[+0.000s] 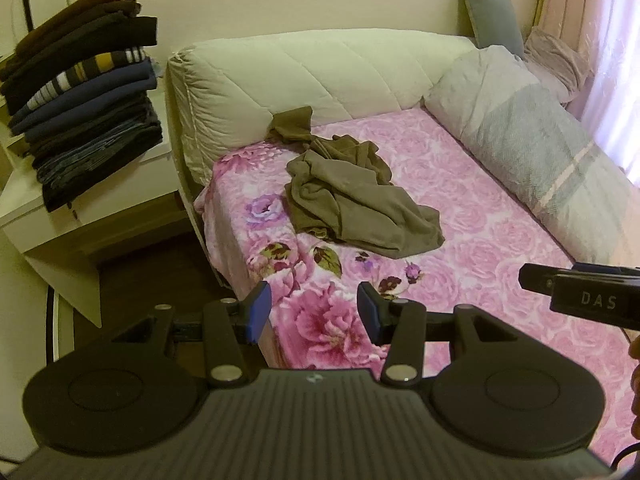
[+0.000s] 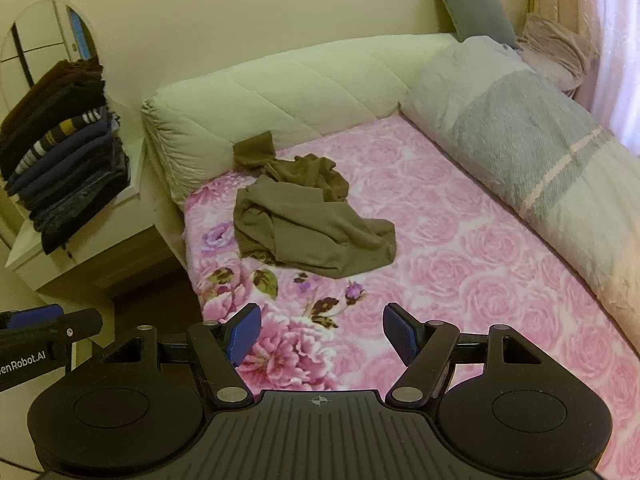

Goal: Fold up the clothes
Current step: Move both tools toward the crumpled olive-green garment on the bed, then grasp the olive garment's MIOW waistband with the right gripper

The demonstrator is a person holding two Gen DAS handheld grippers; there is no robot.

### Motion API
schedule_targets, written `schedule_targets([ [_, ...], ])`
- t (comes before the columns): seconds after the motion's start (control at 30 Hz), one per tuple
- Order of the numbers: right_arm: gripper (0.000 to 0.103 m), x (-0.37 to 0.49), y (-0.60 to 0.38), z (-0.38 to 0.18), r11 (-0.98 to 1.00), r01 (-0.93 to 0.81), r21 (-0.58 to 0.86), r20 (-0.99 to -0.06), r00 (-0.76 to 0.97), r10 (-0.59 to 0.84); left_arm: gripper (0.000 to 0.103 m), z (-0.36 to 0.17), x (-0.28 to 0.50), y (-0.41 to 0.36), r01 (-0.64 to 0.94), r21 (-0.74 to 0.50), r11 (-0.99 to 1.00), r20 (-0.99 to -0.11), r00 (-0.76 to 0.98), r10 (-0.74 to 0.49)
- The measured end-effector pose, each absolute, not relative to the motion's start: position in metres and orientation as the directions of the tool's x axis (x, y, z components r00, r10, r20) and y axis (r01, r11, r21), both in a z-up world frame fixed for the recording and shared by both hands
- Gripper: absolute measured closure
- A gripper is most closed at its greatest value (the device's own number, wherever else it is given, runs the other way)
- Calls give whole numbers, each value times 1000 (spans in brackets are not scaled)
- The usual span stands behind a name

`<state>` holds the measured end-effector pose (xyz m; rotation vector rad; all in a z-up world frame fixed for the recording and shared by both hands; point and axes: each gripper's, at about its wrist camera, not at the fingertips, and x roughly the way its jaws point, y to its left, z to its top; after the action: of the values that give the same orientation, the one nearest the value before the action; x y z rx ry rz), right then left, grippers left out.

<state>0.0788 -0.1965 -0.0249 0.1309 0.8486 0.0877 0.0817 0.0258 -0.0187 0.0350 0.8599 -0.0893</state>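
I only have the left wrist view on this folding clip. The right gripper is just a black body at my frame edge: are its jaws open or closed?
Observer: Open. In the right wrist view the right gripper shows both blue pads spread, nothing between them.
Operator: Is it over the olive garment yet?
Observer: No. The olive garment lies crumpled beyond its tips, with bare floral blanket between.
Operator: Does it see my gripper?
Observer: Yes, the left gripper shows from the side at its lower left edge.
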Motion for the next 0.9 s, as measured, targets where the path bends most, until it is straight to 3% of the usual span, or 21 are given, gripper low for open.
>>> schedule_targets([
  [0.9, 32, 233, -188, -64, 974, 148, 172, -794, 606, 48, 60, -56, 289, 47, 266, -9, 964, -810, 563, -162],
])
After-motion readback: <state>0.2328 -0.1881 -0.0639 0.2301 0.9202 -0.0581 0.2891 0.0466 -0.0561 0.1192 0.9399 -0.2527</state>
